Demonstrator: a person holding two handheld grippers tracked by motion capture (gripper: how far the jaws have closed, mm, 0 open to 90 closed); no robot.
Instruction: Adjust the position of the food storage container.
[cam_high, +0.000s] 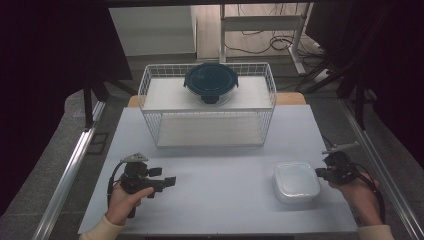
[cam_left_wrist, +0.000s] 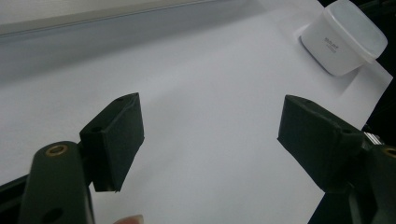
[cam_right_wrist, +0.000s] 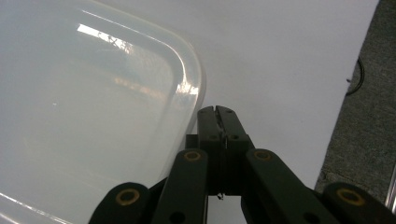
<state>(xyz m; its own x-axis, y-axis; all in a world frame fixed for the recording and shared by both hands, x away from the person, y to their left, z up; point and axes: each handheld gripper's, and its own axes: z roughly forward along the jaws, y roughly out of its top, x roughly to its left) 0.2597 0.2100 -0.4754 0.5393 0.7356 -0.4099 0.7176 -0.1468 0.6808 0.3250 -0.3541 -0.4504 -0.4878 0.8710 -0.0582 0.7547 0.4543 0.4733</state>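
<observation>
1. Where the high view looks down on a pale table (cam_high: 220, 180), a person's two hands come in from the bottom edge, each holding a black gripper.
2. Left gripper (cam_high: 167, 183) sits near the table's front left, in the left hand (cam_high: 124, 197). Its jaws stand wide apart with nothing between them; the left gripper view shows bare table in the gap.
3. Right gripper (cam_high: 318, 172) sits at the front right, in the right hand (cam_high: 357, 192). Its jaws are pressed together and hold nothing.
4. A white lidded plastic container (cam_high: 296, 181) rests on the table just beside the right gripper's tips; whether they touch cannot be told.
5. At the table's far side stands a white wire rack (cam_high: 150, 80).
6. On its upper shelf sits a round glass bowl with a dark teal lid (cam_high: 211, 80).
</observation>
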